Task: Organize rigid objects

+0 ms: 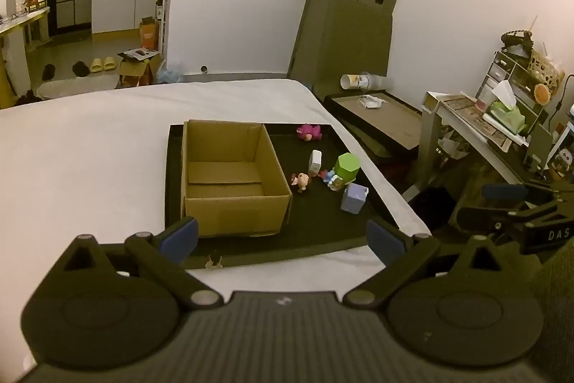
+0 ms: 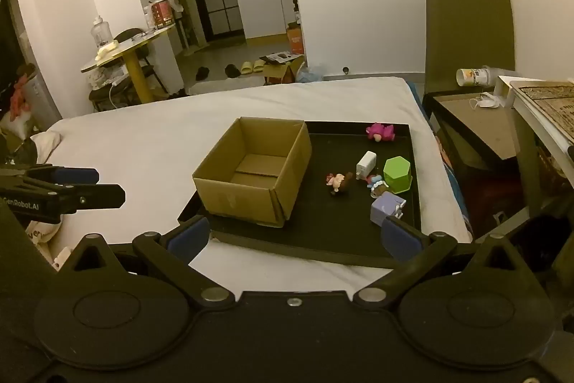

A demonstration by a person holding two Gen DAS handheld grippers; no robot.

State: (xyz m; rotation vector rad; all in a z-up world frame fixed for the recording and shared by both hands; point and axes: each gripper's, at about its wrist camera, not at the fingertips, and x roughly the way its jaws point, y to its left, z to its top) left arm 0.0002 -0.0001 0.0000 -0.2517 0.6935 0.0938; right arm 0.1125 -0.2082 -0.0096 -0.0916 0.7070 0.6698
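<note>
An open cardboard box [image 1: 229, 174] [image 2: 254, 171], with nothing in it, stands on the left part of a black tray [image 1: 315, 228] [image 2: 323, 239] on a white bed. To its right lie a magenta toy [image 1: 309, 132] [image 2: 381, 131], a white block [image 1: 315, 162] [image 2: 366, 162], a green hexagonal container [image 1: 346, 167] [image 2: 396, 174], a pale purple box [image 1: 353, 197] [image 2: 385, 209] and small figurines [image 1: 300, 181] [image 2: 338, 182]. My left gripper [image 1: 281, 236] hangs open before the tray's near edge. My right gripper [image 2: 294, 237] is open too, nothing between its fingers.
The white bed [image 1: 89, 149] [image 2: 143, 139] spreads left of the tray. A dark side table [image 1: 380, 117] [image 2: 477, 124] and a cluttered desk [image 1: 502, 117] stand to the right. The right gripper [image 1: 516, 214] shows at the left view's right edge; the left gripper [image 2: 61, 192] at the right view's left edge.
</note>
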